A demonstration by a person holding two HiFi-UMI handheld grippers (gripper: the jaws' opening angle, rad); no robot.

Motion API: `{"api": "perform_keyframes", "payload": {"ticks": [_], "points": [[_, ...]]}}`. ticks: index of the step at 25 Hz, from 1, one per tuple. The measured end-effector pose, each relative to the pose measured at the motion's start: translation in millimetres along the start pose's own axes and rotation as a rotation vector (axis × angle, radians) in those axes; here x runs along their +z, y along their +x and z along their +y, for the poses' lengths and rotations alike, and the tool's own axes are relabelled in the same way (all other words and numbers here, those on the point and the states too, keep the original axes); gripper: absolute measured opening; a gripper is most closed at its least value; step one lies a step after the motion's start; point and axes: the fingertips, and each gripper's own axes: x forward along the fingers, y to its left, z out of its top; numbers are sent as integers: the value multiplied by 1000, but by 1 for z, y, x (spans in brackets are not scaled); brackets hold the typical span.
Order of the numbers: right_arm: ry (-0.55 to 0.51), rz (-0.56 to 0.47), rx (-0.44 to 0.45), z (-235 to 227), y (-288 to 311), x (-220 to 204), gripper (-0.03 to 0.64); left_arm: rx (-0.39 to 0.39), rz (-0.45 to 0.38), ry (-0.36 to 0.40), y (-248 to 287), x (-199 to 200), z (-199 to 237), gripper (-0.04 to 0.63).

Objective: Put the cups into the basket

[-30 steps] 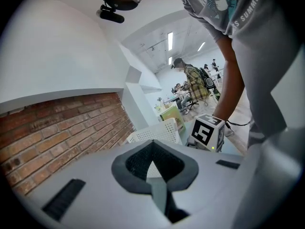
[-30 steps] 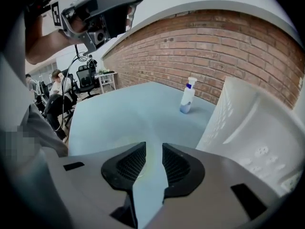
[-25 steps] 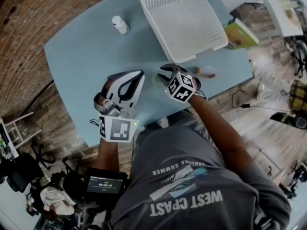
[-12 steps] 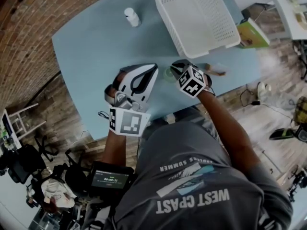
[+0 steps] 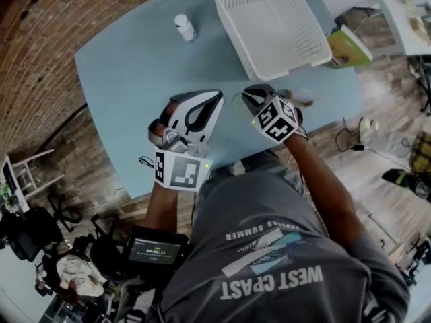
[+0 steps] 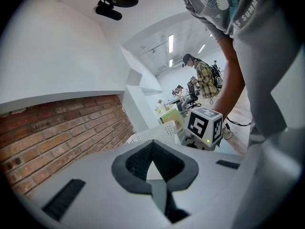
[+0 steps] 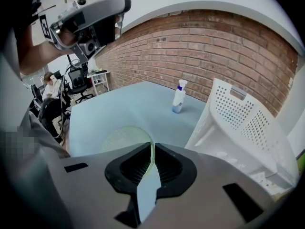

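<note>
The right gripper [image 7: 151, 160] is pinching the thin wall of a pale green see-through cup [image 7: 125, 138]. Its jaws have just been closing, and the dark pads are now pressing on the rim from either side. The rest of the cup is sticking out ahead of the jaws toward the table [image 5: 131, 73]. In the head view the cup is showing only as a faint greenish shape at the gripper's tip, over the near part of the light blue table and clearly short of the basket.

The left gripper [image 6: 152, 146] is sitting just beside the right one with its jaw tips meeting and nothing between them.

Farther out, the white perforated basket [image 5: 237, 31] is standing at the far right of the table, well apart from the cup. A small white spray bottle [image 5: 184, 27] is standing upright to the basket's left. A green book [image 5: 349, 46] is lying at the basket's right side.
</note>
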Motion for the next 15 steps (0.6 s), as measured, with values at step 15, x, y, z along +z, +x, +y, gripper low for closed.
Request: {"api": "perform_keyframes", "payload": {"ticks": [15], "points": [[-59, -144, -100, -8, -86, 68, 38, 30, -89, -8, -9, 32, 1, 0]]}}
